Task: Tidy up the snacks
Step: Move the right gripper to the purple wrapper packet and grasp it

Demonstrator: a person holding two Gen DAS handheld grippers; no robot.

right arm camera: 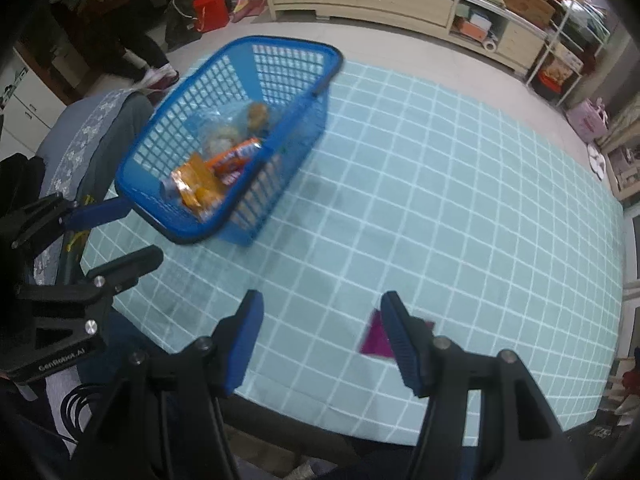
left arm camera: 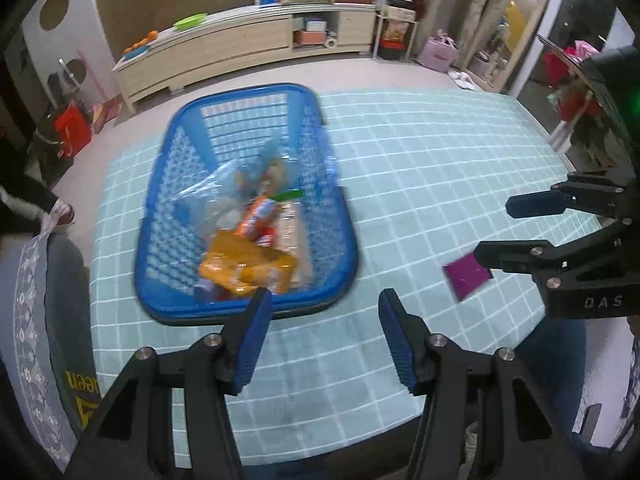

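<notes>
A table under a pale green checked cloth is seen. Snack packets are piled in the blue basket; right of it, well apart, a purple packet is laid. The left gripper and right gripper are both spread wide, empty.

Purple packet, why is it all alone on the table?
The purple packet lies flat on the checked tablecloth, apart from the blue basket holding the other snacks. It looks left out; nothing looks spilled.
</notes>
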